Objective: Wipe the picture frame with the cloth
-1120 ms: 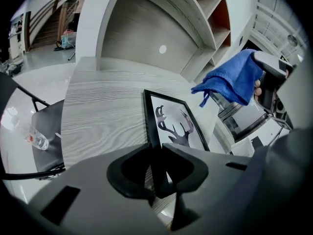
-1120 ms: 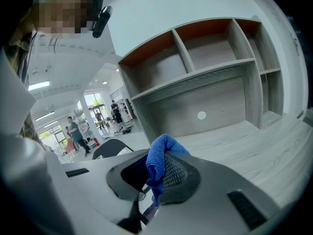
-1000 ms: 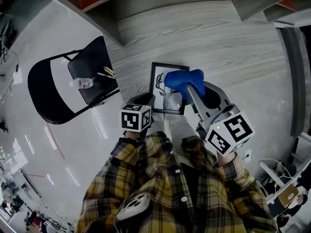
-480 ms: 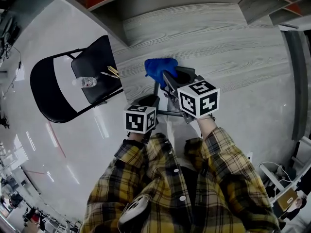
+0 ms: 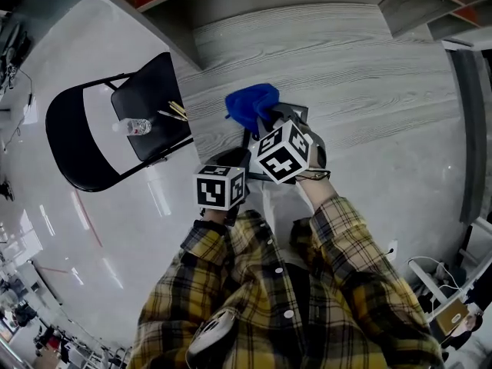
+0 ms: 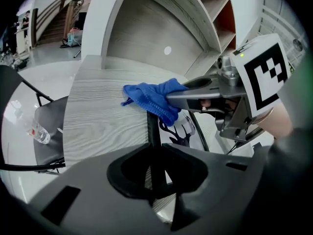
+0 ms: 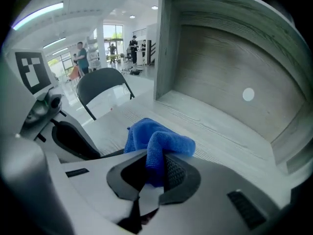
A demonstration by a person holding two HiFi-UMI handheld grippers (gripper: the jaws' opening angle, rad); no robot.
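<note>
The left gripper (image 6: 153, 155) is clenched on the black left edge of the picture frame (image 6: 178, 133), which runs straight up between its jaws. The frame sits on a grey wood-grain table (image 5: 346, 60), and its print shows a dark deer with antlers.

The right gripper (image 7: 154, 173) is clamped on a blue cloth (image 7: 156, 141); a fold of the cloth fills the gap between its jaws and the rest bunches out in front. In the left gripper view the cloth presses on the far end of the frame's left edge, spilling over the corner onto the table.

From the head view, the right gripper and its marker cube lie across the frame and cover most of it. Only a bit of the far right corner and a strip of the left edge show. The left gripper's cube sits just beside the right one, at the near left of the frame. Below them are the person's sleeves (image 5: 338, 237) in yellow plaid.

A black folding chair (image 5: 84, 141) stands on the glossy floor (image 5: 69, 229), just left of the table. On its seat lie a clear water bottle (image 5: 129, 126) and a few thin sticks (image 5: 175, 112), near each other but apart.

Behind the table rises a back wall (image 7: 220, 53) of the same grey wood, with a small white round spot (image 7: 248, 94) on it. Far off, past the chair, a few people (image 7: 80, 58) stand in a bright hall.
</note>
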